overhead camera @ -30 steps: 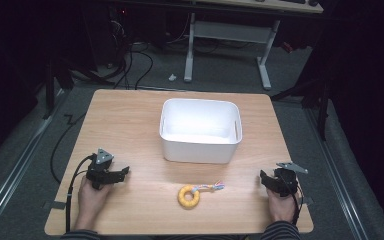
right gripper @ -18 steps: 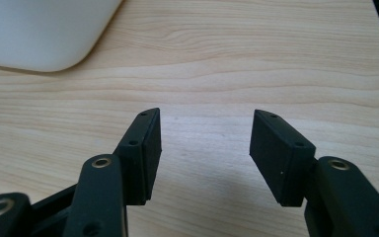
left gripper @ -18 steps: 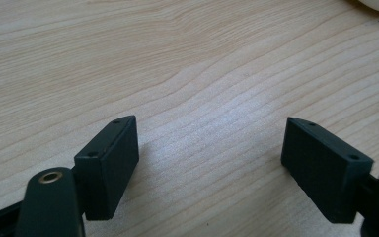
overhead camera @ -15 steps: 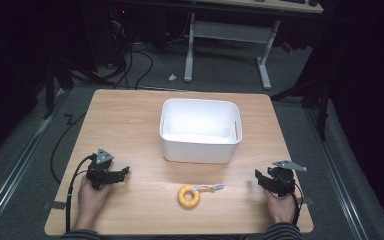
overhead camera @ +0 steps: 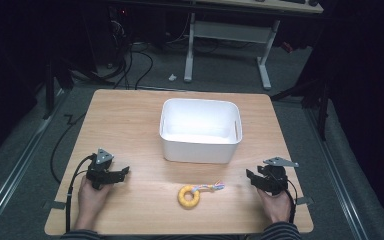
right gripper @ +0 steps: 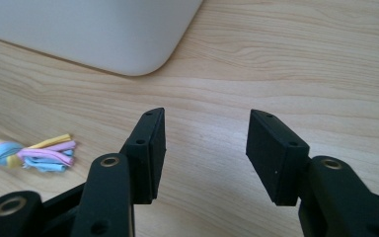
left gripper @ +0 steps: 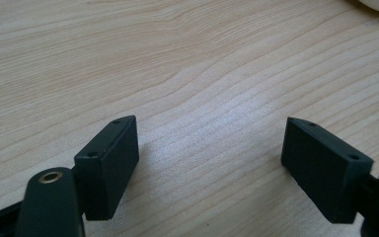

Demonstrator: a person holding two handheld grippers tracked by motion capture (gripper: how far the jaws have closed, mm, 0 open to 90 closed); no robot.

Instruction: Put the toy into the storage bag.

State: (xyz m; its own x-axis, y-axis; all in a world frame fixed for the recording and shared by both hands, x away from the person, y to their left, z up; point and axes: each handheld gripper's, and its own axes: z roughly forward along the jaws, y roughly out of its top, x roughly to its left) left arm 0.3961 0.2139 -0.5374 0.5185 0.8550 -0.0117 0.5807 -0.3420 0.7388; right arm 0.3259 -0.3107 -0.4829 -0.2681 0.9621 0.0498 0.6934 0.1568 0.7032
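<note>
A yellow ring toy (overhead camera: 188, 196) with a pastel tassel (overhead camera: 211, 187) lies on the wooden table (overhead camera: 130, 120), in front of a white bin (overhead camera: 200, 131). My left gripper (overhead camera: 121, 173) rests at the table's front left, held by a hand; its jaws stand wide open over bare wood (left gripper: 209, 143). My right gripper (overhead camera: 251, 178) sits at the front right, to the right of the toy. Its jaws have just been closing but stay apart with nothing between them (right gripper: 206, 143). The tassel (right gripper: 34, 150) lies to the left of its fingers, and the bin's corner (right gripper: 128, 44) is ahead.
Beyond the table's far edge stand a desk frame (overhead camera: 230, 45) and cables (overhead camera: 135, 60) on the grey floor. Bare wood surrounds the bin on both sides and lies between the two grippers.
My right gripper has shifted a little to the left toward the toy and lifted slightly. The left gripper, the toy and the bin have stayed put.
</note>
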